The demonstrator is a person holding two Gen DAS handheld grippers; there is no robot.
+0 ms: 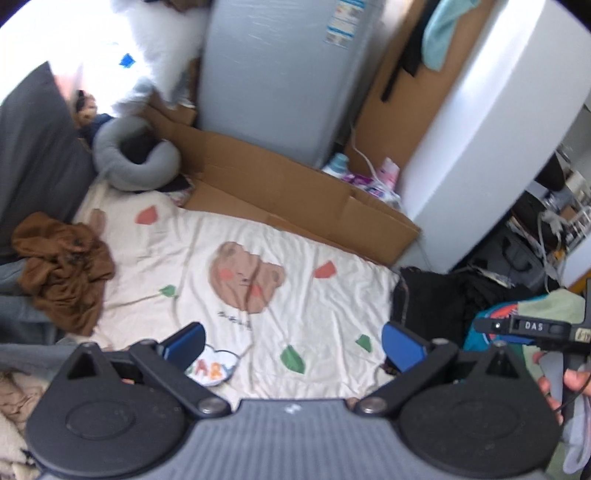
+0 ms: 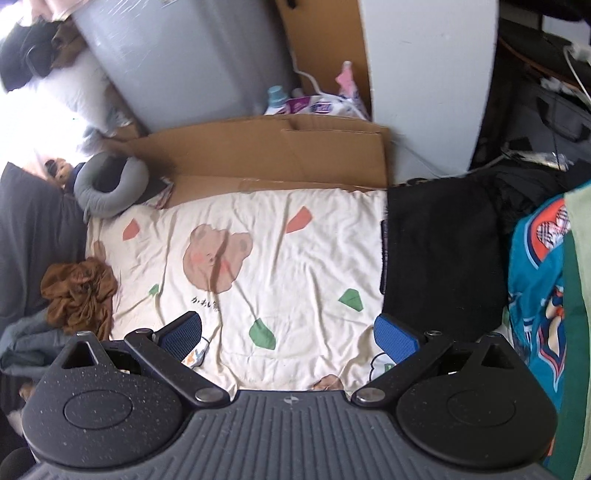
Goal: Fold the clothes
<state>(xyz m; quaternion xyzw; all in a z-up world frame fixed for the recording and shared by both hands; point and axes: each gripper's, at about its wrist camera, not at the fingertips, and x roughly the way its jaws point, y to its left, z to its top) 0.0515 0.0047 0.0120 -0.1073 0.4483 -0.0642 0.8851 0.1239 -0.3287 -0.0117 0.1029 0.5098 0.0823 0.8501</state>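
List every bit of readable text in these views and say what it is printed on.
"DAS": black device at right of the left wrist view.
Coloured letters on sheet's cloud patch: partly hidden, unclear.
Handwritten script under the bear print: not legible.
Grey appliance's sticker: too blurred.

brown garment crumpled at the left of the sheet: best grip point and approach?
Pinch a raised fold on top of the brown garment, coming from above with the left gripper, which is open and empty. It lies bunched in a heap with no edge or corner exposed, so I'd take a ridge, lift it, then find a hem.
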